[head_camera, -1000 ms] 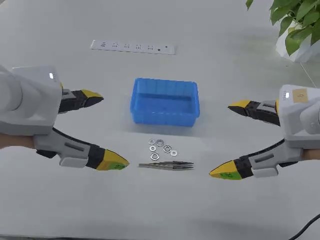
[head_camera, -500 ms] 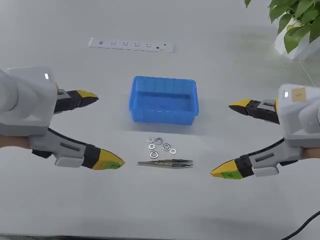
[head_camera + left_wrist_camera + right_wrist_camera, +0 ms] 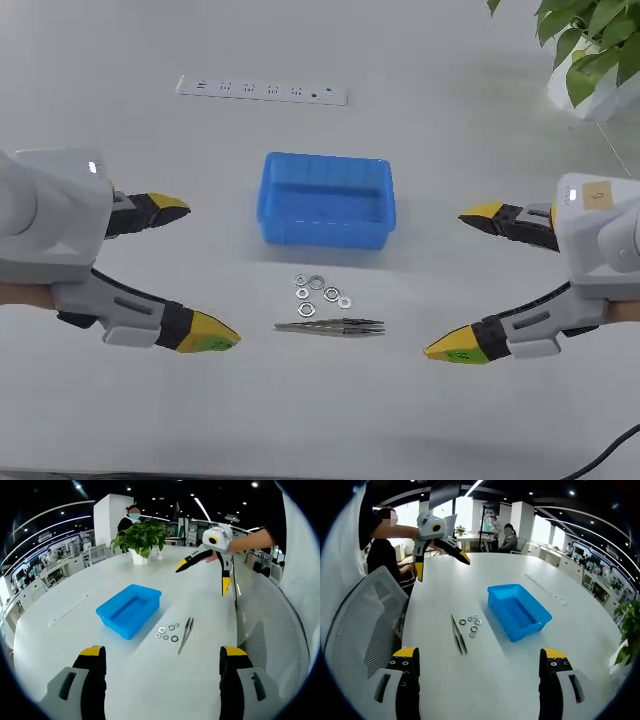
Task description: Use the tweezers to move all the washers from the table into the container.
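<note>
Several small metal washers point(image 3: 320, 294) lie in a loose cluster on the white table, just in front of the blue plastic container point(image 3: 328, 200). Steel tweezers point(image 3: 330, 326) lie flat right below the washers. My left gripper point(image 3: 178, 272) hovers open to the left of them, empty. My right gripper point(image 3: 466, 284) hovers open to the right, also empty. In the left gripper view the washers point(image 3: 166, 632), tweezers point(image 3: 185, 634) and container point(image 3: 130, 609) lie ahead. In the right gripper view the tweezers point(image 3: 458, 635) and washers point(image 3: 470, 625) sit in front of the container point(image 3: 518, 611).
A white power strip point(image 3: 262, 90) lies at the back of the table. A potted plant point(image 3: 590, 55) stands at the far right corner. A mesh office chair point(image 3: 362, 625) stands by the table edge. People sit in the background.
My left gripper has drifted slightly left and down. The scene has shifted a little with my head. Tweezers and washers have not moved.
</note>
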